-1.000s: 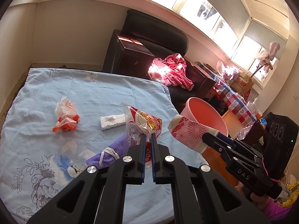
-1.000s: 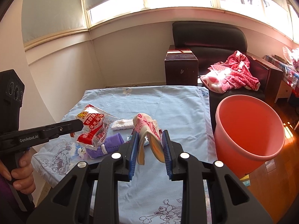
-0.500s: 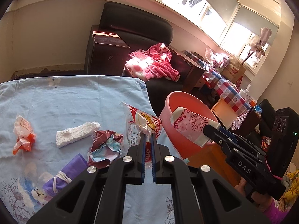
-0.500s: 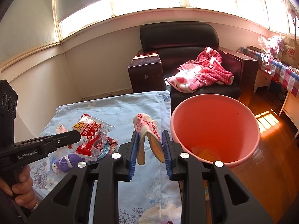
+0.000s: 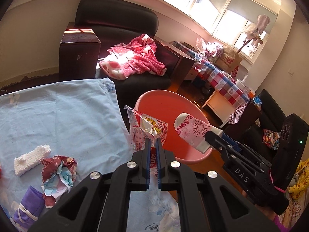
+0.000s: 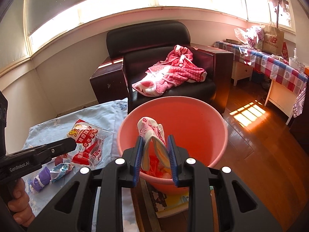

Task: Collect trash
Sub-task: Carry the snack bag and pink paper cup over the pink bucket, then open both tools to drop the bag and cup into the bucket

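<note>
My left gripper (image 5: 153, 147) is shut on a clear and red snack wrapper (image 5: 147, 129) and holds it over the table's right edge, beside the pink bucket (image 5: 185, 104). The wrapper also shows in the right wrist view (image 6: 87, 143). My right gripper (image 6: 155, 150) is shut on a crushed pink paper cup (image 6: 152, 135) and holds it above the open pink bucket (image 6: 212, 135). The cup also shows in the left wrist view (image 5: 193, 131). Some trash lies at the bucket's bottom (image 6: 160, 171).
On the blue tablecloth (image 5: 58, 112) lie a white foam strip (image 5: 31, 159), a crumpled red and blue wrapper (image 5: 58, 172) and a purple bundle (image 5: 29, 206). A black armchair (image 6: 166, 58) with a pink blanket (image 6: 171, 71) stands behind the bucket. A checked table (image 6: 270, 61) stands at the right.
Both grippers have swung right from over the table toward the bucket. The cup now hangs over the bucket's opening and the wrapper is at the table's edge.
</note>
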Demonstrator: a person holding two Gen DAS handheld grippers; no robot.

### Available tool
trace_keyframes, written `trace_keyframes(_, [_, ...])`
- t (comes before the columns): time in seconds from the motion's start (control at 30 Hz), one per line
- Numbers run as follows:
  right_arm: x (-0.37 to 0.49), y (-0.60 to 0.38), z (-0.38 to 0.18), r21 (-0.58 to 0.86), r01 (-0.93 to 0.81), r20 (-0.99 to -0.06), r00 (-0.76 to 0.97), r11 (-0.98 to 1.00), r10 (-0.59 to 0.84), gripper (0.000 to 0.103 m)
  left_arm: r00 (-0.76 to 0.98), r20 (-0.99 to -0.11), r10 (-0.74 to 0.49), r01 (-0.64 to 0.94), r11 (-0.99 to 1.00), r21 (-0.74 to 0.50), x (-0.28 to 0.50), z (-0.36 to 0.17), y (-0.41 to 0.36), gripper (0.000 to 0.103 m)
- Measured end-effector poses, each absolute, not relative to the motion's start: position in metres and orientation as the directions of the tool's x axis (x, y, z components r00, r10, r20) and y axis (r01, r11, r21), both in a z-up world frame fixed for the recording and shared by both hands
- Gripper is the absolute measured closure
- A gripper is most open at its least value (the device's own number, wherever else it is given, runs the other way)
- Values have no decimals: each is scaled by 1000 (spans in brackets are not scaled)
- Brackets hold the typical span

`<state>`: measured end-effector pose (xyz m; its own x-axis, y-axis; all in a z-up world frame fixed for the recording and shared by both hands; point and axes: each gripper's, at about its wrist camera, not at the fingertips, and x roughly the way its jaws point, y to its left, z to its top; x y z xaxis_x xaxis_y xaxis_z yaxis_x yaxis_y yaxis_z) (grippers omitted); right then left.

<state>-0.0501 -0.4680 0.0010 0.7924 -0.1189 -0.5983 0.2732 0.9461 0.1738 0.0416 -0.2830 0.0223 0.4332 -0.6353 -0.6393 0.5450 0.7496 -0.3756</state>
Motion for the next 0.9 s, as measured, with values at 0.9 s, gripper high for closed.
trace_keyframes(0.9, [-25, -489, -28, 153, 347, -670, 725, 925, -161, 73, 367, -683, -631, 561, 736, -378, 74, -12, -350, 94])
